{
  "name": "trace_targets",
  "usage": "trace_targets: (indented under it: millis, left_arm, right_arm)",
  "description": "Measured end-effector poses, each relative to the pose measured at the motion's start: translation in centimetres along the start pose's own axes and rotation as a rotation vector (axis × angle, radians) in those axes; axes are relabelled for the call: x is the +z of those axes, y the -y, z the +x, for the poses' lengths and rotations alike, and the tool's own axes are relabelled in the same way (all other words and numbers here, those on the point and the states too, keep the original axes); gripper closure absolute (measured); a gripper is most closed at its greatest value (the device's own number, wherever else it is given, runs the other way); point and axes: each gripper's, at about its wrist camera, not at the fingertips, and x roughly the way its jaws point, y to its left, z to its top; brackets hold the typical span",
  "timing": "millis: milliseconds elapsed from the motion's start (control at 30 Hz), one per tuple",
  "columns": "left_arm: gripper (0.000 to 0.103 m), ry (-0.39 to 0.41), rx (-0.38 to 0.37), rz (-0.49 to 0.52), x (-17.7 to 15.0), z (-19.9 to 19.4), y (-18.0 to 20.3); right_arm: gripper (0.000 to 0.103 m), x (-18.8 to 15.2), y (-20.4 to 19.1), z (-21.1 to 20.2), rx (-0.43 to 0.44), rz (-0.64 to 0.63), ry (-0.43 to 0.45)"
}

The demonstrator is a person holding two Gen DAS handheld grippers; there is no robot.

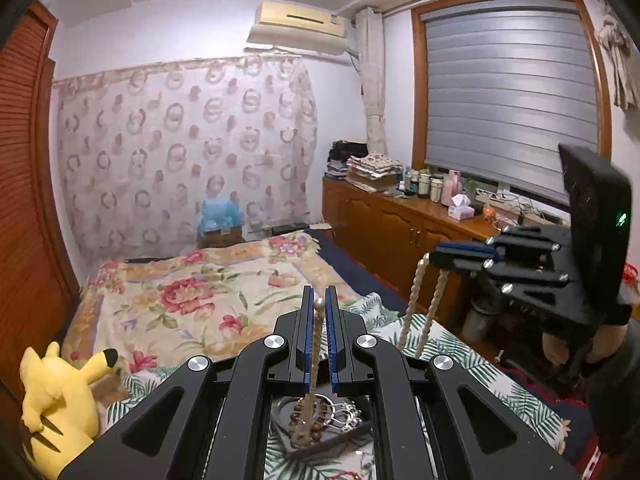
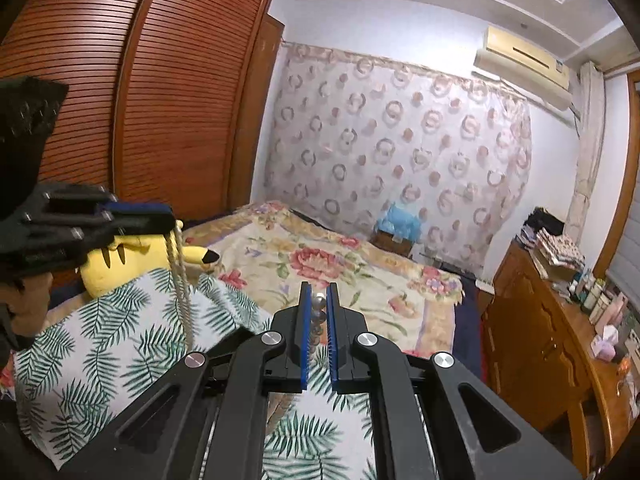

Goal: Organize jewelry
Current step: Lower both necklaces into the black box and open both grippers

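Note:
My left gripper (image 1: 319, 300) is shut on a pearl necklace (image 1: 316, 344) whose strand hangs down between the blue pads. Below it a dark jewelry tray (image 1: 320, 424) holds brown beads and silver pieces on the leaf-print cloth. My right gripper (image 2: 319, 298) is shut on the same necklace's other part, with pearls (image 2: 318, 312) between its pads. In the left wrist view the right gripper (image 1: 434, 258) is up at the right with two strands (image 1: 416, 300) hanging. In the right wrist view the left gripper (image 2: 168, 218) holds the hanging strands (image 2: 180, 276).
A leaf-print cloth (image 2: 100, 340) covers the near bed, a floral blanket (image 1: 192, 300) lies beyond. A yellow plush (image 1: 60, 400) sits at the left. A wooden cabinet (image 1: 400, 232) with bottles stands at the right, a wardrobe (image 2: 160, 100) at the left.

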Motion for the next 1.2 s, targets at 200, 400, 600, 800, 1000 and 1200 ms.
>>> trace_targets:
  millis: [200, 400, 600, 800, 1000, 1200]
  left_arm:
    - [0.098, -0.074, 0.003, -0.027, -2.0, 3.9, -1.8]
    - [0.098, -0.129, -0.013, -0.093, -5.0, 5.7, -3.5]
    - [0.098, -0.161, -0.034, -0.105, -7.2, 6.1, -3.3]
    - [0.098, -0.224, -0.024, -0.112, -9.4, 7.7, -3.5]
    - [0.098, -0.266, -0.012, -0.130, -11.6, 9.1, -3.7]
    - [0.098, -0.297, 0.005, -0.112, -13.4, 10.0, -2.9]
  right_arm:
    - [0.095, 1.4, -0.5, 1.7, 0.003, -0.036, 0.025]
    - [0.095, 2.0, -0.5, 4.1, 0.012, -0.037, 0.018]
    - [0.095, 1.2, -0.9, 6.7, 0.016, -0.032, -0.006]
    - [0.095, -1.1, -1.5, 10.0, 0.034, -0.026, -0.078]
    - [0.095, -3.8, -2.0, 12.1, 0.066, -0.001, -0.137]
    - [0.095, -6.6, -2.9, 13.6, 0.112, 0.034, -0.194]
